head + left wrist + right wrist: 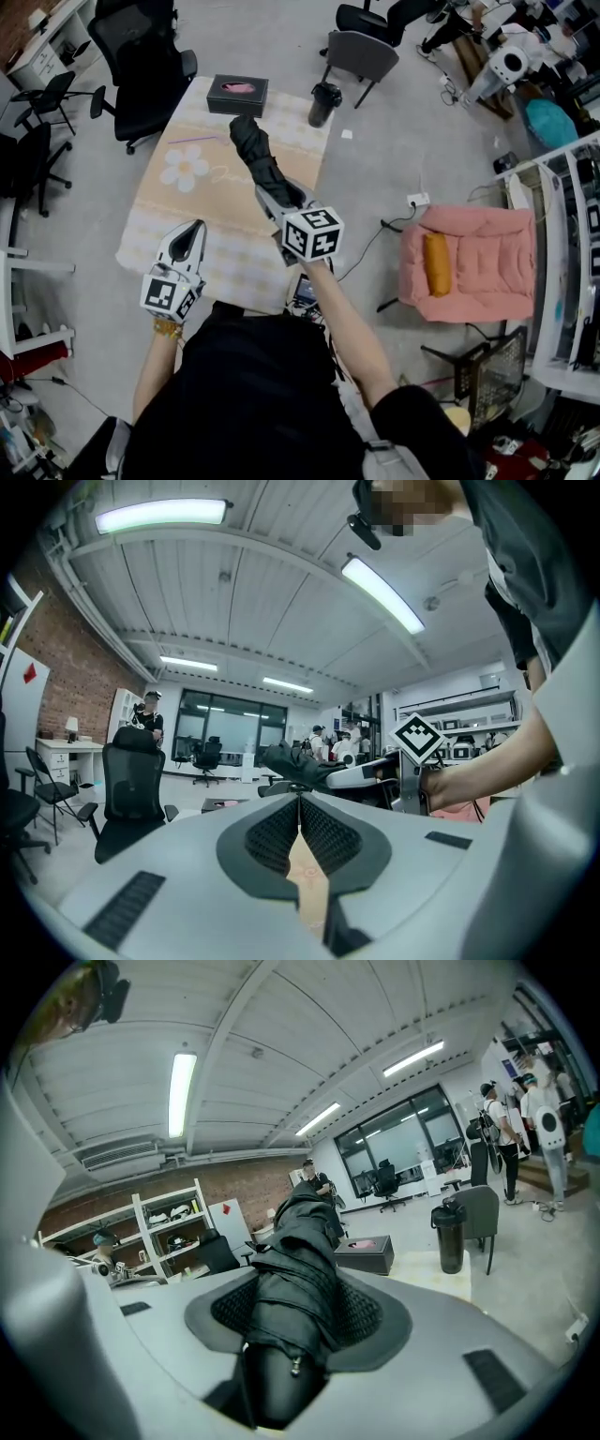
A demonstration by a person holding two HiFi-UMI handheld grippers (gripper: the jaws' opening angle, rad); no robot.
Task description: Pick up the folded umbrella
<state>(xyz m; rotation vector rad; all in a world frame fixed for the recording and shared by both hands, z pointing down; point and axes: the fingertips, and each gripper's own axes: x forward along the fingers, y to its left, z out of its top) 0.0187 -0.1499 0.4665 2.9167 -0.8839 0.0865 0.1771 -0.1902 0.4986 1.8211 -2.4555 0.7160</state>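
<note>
Black box [237, 105] holds something pink [239, 87]; right tool [298, 1288] grips umbrella [253, 150].

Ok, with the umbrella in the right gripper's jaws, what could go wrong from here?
1. The right gripper clamps the umbrella on its loose folded fabric near the handle end, so most of its length sticks out ahead; it could sag or slide in the jaws.
2. That far end points toward the tissue box and the black bottle at the far corner of the table; a sideways swing could knock the bottle off.
</note>
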